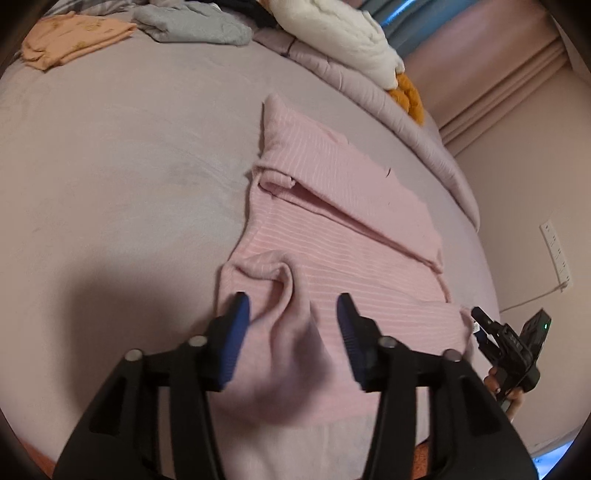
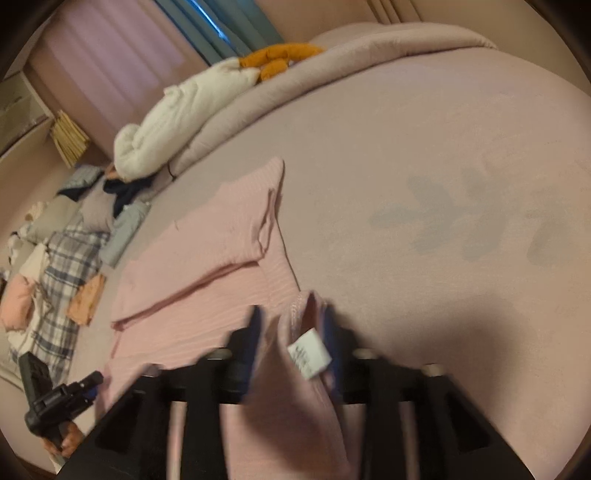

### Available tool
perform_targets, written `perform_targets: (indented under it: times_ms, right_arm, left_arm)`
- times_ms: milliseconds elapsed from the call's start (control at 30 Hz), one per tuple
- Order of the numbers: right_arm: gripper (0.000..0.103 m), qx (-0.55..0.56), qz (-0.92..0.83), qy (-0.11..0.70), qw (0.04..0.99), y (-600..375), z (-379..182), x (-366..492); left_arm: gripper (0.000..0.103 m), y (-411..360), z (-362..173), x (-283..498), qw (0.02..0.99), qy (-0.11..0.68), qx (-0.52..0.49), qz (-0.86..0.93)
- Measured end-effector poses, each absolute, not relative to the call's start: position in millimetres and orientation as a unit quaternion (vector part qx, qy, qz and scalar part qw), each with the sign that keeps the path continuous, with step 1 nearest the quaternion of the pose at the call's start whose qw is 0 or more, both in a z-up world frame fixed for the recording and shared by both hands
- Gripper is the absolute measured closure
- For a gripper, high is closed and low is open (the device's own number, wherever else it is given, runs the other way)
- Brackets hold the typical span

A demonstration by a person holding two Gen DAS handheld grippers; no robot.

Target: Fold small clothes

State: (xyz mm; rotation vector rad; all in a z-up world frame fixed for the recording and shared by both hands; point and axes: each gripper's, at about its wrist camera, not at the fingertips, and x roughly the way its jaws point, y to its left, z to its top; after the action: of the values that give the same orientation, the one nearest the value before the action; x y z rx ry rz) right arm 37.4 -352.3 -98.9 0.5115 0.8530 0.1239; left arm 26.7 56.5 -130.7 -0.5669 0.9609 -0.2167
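Pink white-striped garment [image 1: 332,229] spread across centre and lower centre of the left wrist frame on a pale mauve bed sheet [image 1: 122,177], partly folded: one sleeve-like flap laid diagonally over the body, its folded edge running from centre left down toward right of centre. Left gripper [image 1: 293,314] at lower centre, released, blue pads wide apart on either side of a raised fabric ridge, not clamped on it; near hem bunched and in shadow beneath. Right gripper [image 1: 480,321] at the lower right edge of that frame, at the garment's right corner. In the right wrist frame, right gripper [image 2: 293,328] at lower centre, blurred, clenched on a lifted pink fold with a white care label [image 2: 309,352] hanging between the pads. Rest of the garment flat in centre left of that frame, its right edge straight and free. Wide bare sheet across the right half there, and across the left half of the left wrist frame. Bunched mauve duvet [image 2: 332,66] along the upper part, white blanket [image 2: 177,122] and orange plush toy [image 2: 277,59] on it. Peach folded garment [image 1: 74,37] and grey garment [image 1: 192,26] at the upper left of the left wrist frame, well apart from the pink one. Plaid cloth [image 2: 62,266] at far left of the right wrist frame.
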Motion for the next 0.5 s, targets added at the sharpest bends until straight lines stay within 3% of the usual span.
perform_targets:
  times_ms: [500]
  right_arm:
    - [0.051,0.24,0.066,0.426,0.87,-346.7,-111.1,-12.1]
  left_arm:
    - [0.051,51.7,-149.1,-15.8,0.839,0.468,-0.265,-0.084]
